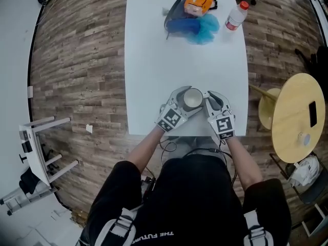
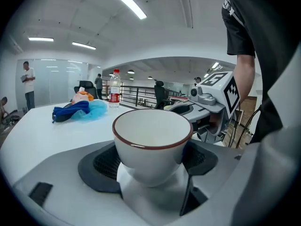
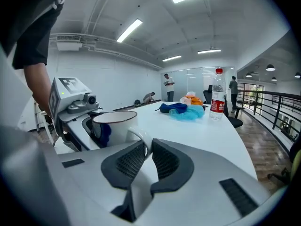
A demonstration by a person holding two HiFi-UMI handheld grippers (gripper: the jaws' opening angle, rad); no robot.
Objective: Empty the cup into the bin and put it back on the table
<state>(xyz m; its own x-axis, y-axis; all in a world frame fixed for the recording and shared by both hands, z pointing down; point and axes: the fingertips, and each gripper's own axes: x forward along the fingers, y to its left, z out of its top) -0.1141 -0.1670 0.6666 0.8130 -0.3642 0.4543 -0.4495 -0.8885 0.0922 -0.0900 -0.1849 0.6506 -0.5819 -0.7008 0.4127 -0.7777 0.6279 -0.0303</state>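
A white cup [image 1: 192,98] with a dark red rim sits between my two grippers at the near edge of the white table [image 1: 154,60]. My left gripper [image 1: 185,102] is shut on the cup's body; in the left gripper view the cup [image 2: 151,142] fills the gap between the dark pads [image 2: 106,161], and what shows of its inside is bare. My right gripper [image 1: 209,102] is shut on the cup's handle [image 3: 141,140], pinched between its pads, with the cup [image 3: 114,126] just beyond. I cannot tell whether the cup's base touches the table.
At the table's far end lie a blue cloth [image 1: 197,27], an orange soft item [image 1: 199,1] and a red-capped bottle [image 1: 237,15]. A round yellow side table [image 1: 297,117] stands to the right, a white rack [image 1: 41,147] on the wooden floor to the left.
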